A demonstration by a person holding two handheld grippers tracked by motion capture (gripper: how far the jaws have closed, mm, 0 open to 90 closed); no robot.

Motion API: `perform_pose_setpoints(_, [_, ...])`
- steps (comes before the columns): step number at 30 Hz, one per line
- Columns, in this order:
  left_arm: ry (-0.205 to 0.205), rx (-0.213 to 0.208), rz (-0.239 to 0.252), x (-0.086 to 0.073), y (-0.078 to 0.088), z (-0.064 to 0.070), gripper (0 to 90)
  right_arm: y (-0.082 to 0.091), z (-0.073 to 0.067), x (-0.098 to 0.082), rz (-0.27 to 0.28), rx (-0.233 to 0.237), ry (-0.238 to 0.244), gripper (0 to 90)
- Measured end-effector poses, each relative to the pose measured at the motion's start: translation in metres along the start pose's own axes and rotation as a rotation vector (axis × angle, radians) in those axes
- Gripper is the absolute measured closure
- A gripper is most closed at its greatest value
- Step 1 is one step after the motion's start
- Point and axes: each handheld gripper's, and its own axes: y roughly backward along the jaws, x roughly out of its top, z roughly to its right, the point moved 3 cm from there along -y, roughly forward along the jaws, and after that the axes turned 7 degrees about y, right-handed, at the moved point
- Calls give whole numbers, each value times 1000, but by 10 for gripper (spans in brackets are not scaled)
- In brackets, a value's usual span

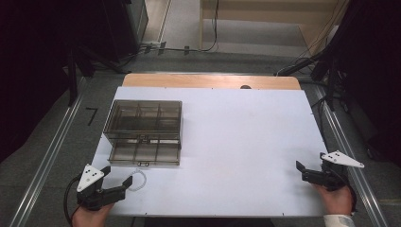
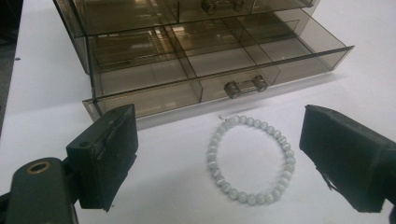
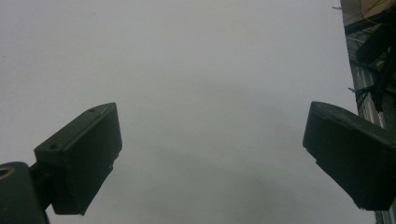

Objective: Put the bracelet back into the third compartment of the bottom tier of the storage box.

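**Loose beads, open drawer**

While the left gripper [image 2: 219, 158] waits with jaws apart, the bracelet [image 2: 251, 158] lies flat between them; a shallow pinch could skid it. At twelve o'clock, the pulled-out drawer [image 2: 219, 70] invites snagging. Right gripper [image 1: 312, 175], at three o'clock, gapes idle.

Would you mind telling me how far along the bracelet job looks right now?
Done: the organizer's bottom drawer is pulled open. In hand: the open left gripper frames the bead bracelet on the table, not gripping. Left: probably lifting it into a compartment. The right gripper hangs open, apart.
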Motion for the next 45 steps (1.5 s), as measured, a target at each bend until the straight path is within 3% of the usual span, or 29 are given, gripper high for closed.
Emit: perform_pose_setpoints(45, [-28,-44,-24,-3,-3,13,122,-1,-1,0,-3,0,8,33])
